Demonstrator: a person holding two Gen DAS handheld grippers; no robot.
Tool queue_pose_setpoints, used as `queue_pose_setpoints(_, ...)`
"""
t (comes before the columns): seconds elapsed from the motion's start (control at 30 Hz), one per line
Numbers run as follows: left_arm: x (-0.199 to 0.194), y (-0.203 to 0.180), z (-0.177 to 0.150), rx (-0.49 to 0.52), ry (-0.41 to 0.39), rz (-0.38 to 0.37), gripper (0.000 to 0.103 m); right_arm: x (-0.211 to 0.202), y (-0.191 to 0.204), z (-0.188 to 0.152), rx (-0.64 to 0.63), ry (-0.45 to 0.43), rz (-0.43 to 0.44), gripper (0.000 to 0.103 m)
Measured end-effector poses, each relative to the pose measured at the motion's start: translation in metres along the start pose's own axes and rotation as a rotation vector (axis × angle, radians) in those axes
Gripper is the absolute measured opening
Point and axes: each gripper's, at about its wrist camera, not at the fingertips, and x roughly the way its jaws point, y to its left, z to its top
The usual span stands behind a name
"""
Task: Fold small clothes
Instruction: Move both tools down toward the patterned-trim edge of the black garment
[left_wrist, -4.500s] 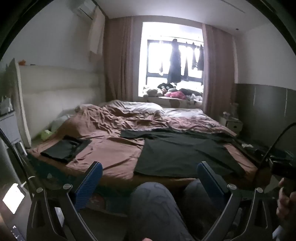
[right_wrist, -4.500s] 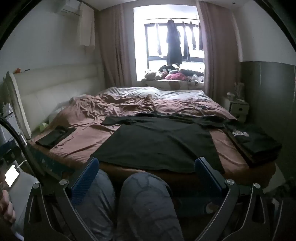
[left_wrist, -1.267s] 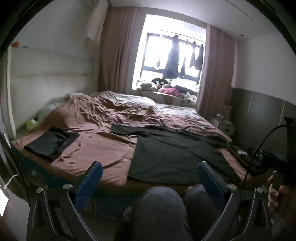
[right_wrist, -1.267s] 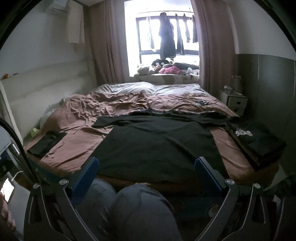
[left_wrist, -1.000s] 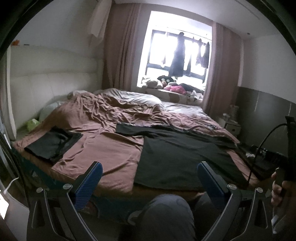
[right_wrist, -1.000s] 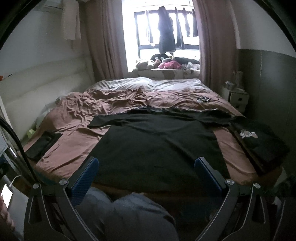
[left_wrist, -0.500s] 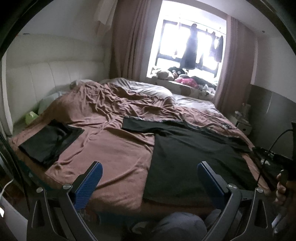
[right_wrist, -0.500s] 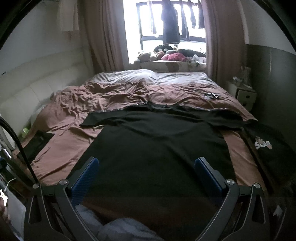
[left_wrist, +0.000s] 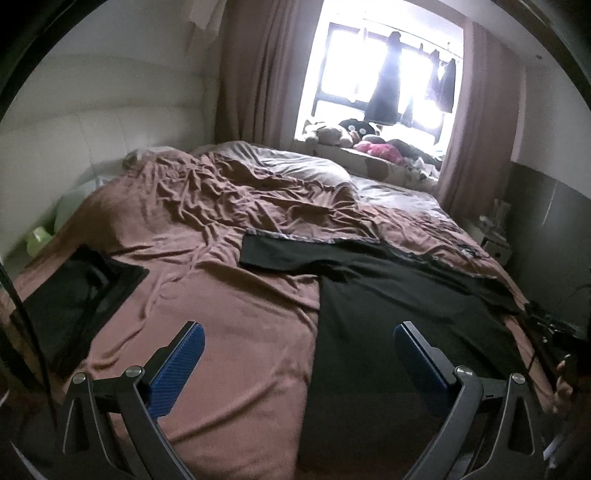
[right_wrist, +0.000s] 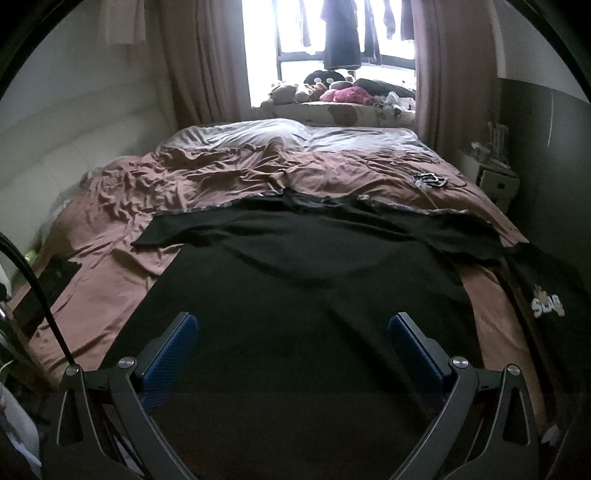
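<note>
Bedroom light comes from a bright window (right_wrist: 332, 48) at 12 o'clock, with dark clothes hanging in it and soft toys (right_wrist: 321, 88) piled on the ledge below. Pink-brown curtains (left_wrist: 255, 74) hang on both sides. A big bed fills the room, and a wrinkled brown sheet (left_wrist: 207, 206) covers most of it. A pale blanket (right_wrist: 288, 134) lies at the far end by the window. A black T-shirt (right_wrist: 303, 291) is spread out flat on the sheet, with its sleeves sticking out at 9 and 3 o'clock and its neck pointing to the window. In the left wrist view the shirt (left_wrist: 399, 317) lies from the middle toward 4 o'clock. A folded dark cloth (left_wrist: 74, 295) sits by the bed edge at 9 o'clock in that view, well apart from the shirt. In the right wrist view a folded black top with white letters (right_wrist: 546, 295) lies at 3 o'clock, just beside the shirt's sleeve. A small white table (right_wrist: 496, 181) stands by the wall at 2 o'clock. The left gripper (left_wrist: 293, 354) hangs over the brown sheet near the shirt's left edge, its blue jaws spread wide with nothing between them. The right gripper (right_wrist: 291, 345) hangs over the lower part of the shirt, jaws spread wide too and holding nothing. A hand (left_wrist: 563, 384) shows at the 4 o'clock edge of the left wrist view.
</note>
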Motion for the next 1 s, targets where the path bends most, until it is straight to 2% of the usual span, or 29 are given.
queue_pose_setpoints(0.23, 0.060, 0.022, 0.027, -0.034, 0.041, -0.011, 0.101, 0.034, 0.002, 0.023, -0.022, -0.027, 0.028, 0.103)
queue_pose_setpoints(0.4, 0.114, 0.044, 0.050, -0.077, 0.113, -0.043, 0.082, 0.070, -0.001, 0.042, -0.047, -0.017, 0.093, 0.103)
queue_pose_setpoints(0.57, 0.155, 0.070, 0.074, -0.144, 0.131, -0.052, 0.082, 0.106, 0.000, 0.059, -0.084, 0.000, 0.090, 0.103)
queue_pose_setpoints(0.77, 0.204, 0.080, 0.094, -0.157, 0.158, -0.026, 0.081, 0.149, 0.003, 0.085, -0.085, 0.029, 0.098, 0.103)
queue_pose_setpoints(0.83, 0.223, 0.080, 0.097, -0.164, 0.176, -0.035, 0.074, 0.165, 0.007, 0.094, -0.086, 0.026, 0.108, 0.103)
queue_pose_setpoints(0.9, 0.248, 0.081, 0.098, -0.176, 0.209, -0.047, 0.068, 0.181, 0.010, 0.100, -0.075, 0.026, 0.125, 0.095)
queue_pose_setpoints(1.0, 0.277, 0.085, 0.100, -0.184, 0.241, -0.041, 0.066, 0.204, 0.012, 0.107, -0.056, 0.056, 0.148, 0.086)
